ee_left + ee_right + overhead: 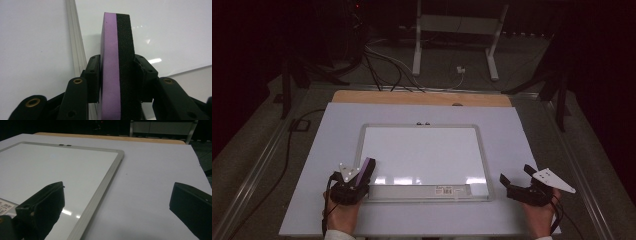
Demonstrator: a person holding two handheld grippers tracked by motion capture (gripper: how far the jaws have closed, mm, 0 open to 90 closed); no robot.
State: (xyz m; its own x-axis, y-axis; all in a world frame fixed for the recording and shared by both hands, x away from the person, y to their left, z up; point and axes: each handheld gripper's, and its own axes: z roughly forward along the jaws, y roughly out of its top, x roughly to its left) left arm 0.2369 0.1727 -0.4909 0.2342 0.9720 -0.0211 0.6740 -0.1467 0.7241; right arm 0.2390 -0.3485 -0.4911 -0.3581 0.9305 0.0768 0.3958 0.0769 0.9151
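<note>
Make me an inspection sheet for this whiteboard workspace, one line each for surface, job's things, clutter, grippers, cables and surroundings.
Surface: white table top, wooden strip along its far edge.
Job's things: whiteboard lies flat, wiped clean, label on its near frame; purple and black eraser on edge at its near left corner.
Clutter: nothing seen.
Grippers: left gripper shut on eraser; right gripper open, holding nothing, right of the board.
Cables: several cables on the floor beyond the table.
Surroundings: dark room, white stand behind.

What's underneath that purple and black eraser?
Below the eraser, gripped in the left claw, lies the whiteboard, blank where visible. The board patch directly behind the eraser is hidden.
</note>
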